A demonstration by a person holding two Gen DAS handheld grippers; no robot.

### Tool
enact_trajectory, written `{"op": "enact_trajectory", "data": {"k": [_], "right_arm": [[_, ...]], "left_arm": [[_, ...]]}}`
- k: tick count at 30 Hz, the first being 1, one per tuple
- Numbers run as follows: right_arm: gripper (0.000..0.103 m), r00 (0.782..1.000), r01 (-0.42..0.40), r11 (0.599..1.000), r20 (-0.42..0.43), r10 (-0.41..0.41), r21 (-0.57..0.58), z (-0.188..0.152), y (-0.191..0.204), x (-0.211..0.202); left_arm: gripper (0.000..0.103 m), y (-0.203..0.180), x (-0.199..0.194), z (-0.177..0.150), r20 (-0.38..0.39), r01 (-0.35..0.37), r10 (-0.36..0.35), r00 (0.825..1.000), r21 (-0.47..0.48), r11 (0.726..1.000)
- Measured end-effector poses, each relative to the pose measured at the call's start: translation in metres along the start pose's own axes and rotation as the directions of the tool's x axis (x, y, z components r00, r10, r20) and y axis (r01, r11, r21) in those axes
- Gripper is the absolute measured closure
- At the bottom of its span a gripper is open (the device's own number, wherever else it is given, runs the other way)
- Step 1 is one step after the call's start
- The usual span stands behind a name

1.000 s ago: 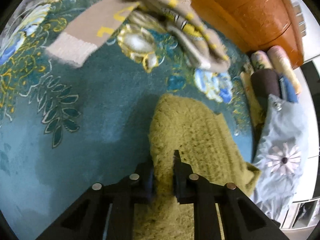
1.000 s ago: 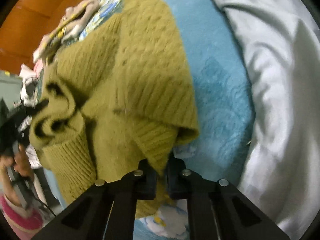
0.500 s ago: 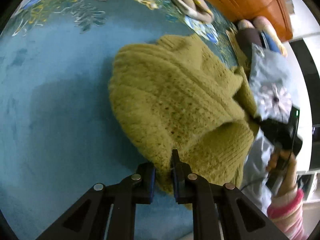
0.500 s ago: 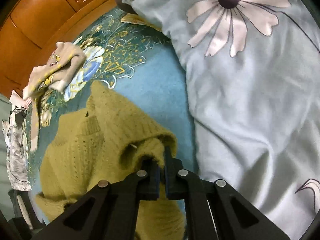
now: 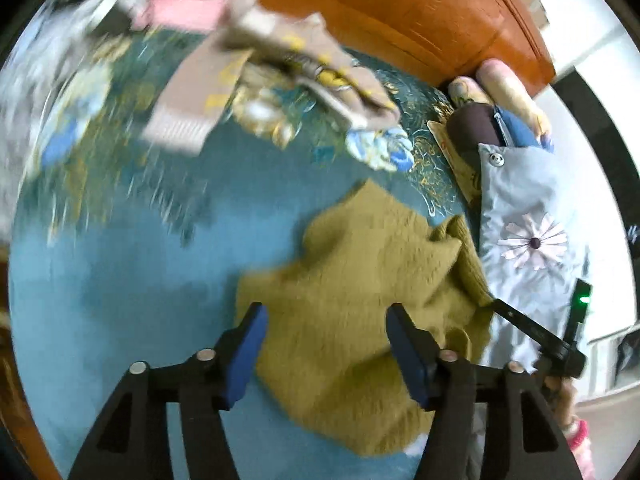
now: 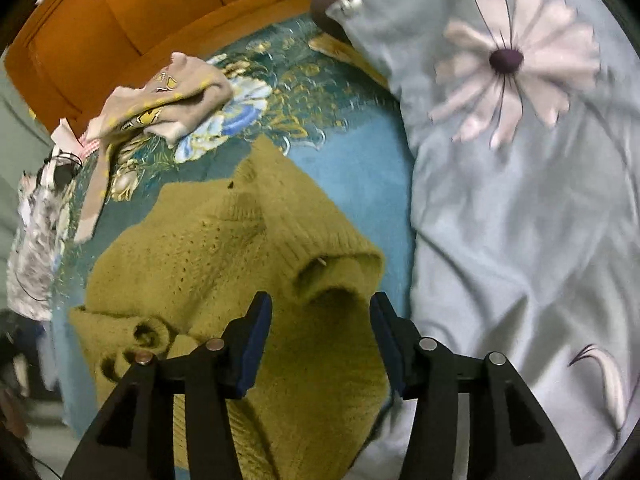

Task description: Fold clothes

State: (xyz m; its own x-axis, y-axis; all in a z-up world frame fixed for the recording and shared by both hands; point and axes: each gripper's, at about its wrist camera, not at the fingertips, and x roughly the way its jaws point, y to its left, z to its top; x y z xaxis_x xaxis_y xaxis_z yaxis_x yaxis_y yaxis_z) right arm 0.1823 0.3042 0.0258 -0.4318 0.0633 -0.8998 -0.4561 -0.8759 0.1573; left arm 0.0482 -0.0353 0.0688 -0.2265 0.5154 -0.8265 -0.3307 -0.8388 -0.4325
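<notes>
We find the left gripper (image 5: 322, 344) with its 2 blue-padded fingers spread wide, holding nothing, poised just above the olive knit sweater (image 5: 360, 304). The right gripper (image 6: 320, 340) is likewise spread apart and empty, hanging over the same sweater (image 6: 224, 256) near its ribbed, rolled edge.

We record the sweater lying crumpled on the teal floral bedspread (image 5: 132, 264), its right side touching a pale grey-blue quilt with a daisy print (image 6: 516, 184). Its folds are irregular; we cannot tell sleeve from body with certainty.

A beige garment with yellow markings (image 6: 168, 96) lies in a heap farther up the bedspread, well apart from the sweater and near the orange wooden headboard (image 6: 132, 20). The left view is blurred on its left half.

At the lower right of the left view we note a hand (image 5: 562, 396) gripping the black handle of the other gripper.
</notes>
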Motion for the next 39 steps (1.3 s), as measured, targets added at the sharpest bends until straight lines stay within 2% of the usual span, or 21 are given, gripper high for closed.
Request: {"op": "enact_trajectory", "data": {"k": [3,6,10,14,19,23,27,28,29,30,31,32,34,39], "right_arm": [[0.050,1.000,0.021,0.999,-0.002,-0.021,-0.034,0.008,0.011,0.009],[0.050,0.999,0.038,0.998,-0.010,-0.038,-0.042,0.013,0.014,0.020],[0.050,0.997,0.075,0.996,-0.020,-0.076,-0.049,0.018,0.014,0.032],[0.050,0.994,0.099,0.993,-0.040,-0.102,-0.068,0.023,0.014,0.046],[0.050,0.991,0.120,0.989,-0.041,-0.124,-0.087,0.027,0.016,0.052],[0.050,0.990,0.119,0.989,-0.059,-0.125,-0.087,0.030,0.016,0.058],[0.051,0.989,0.122,0.988,-0.068,-0.128,-0.090,0.030,0.017,0.061],[0.053,0.989,0.125,0.988,-0.070,-0.131,-0.088,0.031,0.015,0.061],[0.056,0.988,0.128,0.988,-0.071,-0.134,-0.084,0.031,0.014,0.062],[0.062,0.988,0.132,0.988,-0.073,-0.138,-0.081,0.031,0.013,0.062],[0.069,0.987,0.136,0.988,-0.075,-0.141,-0.072,0.032,0.010,0.062],[0.072,0.987,0.139,0.988,-0.078,-0.144,-0.062,0.032,0.007,0.061],[0.090,0.986,0.142,0.989,-0.083,-0.146,-0.051,0.034,0.003,0.060],[0.095,0.984,0.169,0.985,-0.046,-0.170,-0.038,0.044,-0.004,0.047]], "left_arm": [[0.036,-0.026,0.039,0.029,-0.006,-0.021,0.022,1.000,0.095,0.995],[0.036,-0.045,0.092,0.052,-0.059,-0.032,0.042,0.997,0.161,0.986],[0.035,-0.045,0.145,0.072,-0.120,-0.007,0.021,0.993,0.114,0.993],[0.035,-0.044,0.179,0.078,-0.160,0.001,0.005,0.987,0.040,0.999],[0.031,-0.053,0.198,0.087,-0.140,-0.025,0.034,0.990,0.063,0.998],[0.029,-0.057,0.211,0.097,-0.137,-0.019,0.023,0.990,0.026,0.999],[0.031,-0.069,0.217,0.100,-0.126,-0.046,0.054,0.991,0.065,0.997],[0.037,-0.072,0.217,0.100,-0.122,-0.055,0.064,0.990,0.074,0.996],[0.055,-0.074,0.218,0.100,-0.120,-0.060,0.069,0.990,0.077,0.995],[0.066,-0.074,0.219,0.100,-0.124,-0.063,0.072,0.990,0.072,0.995],[0.083,-0.074,0.220,0.100,-0.130,-0.069,0.077,0.988,0.065,0.995],[0.087,-0.075,0.220,0.100,-0.132,-0.064,0.071,0.989,0.059,0.996],[0.089,-0.078,0.215,0.098,-0.104,-0.071,0.078,0.992,0.066,0.995],[0.091,-0.067,0.175,0.101,0.048,-0.067,0.066,0.997,0.020,0.998]]}}
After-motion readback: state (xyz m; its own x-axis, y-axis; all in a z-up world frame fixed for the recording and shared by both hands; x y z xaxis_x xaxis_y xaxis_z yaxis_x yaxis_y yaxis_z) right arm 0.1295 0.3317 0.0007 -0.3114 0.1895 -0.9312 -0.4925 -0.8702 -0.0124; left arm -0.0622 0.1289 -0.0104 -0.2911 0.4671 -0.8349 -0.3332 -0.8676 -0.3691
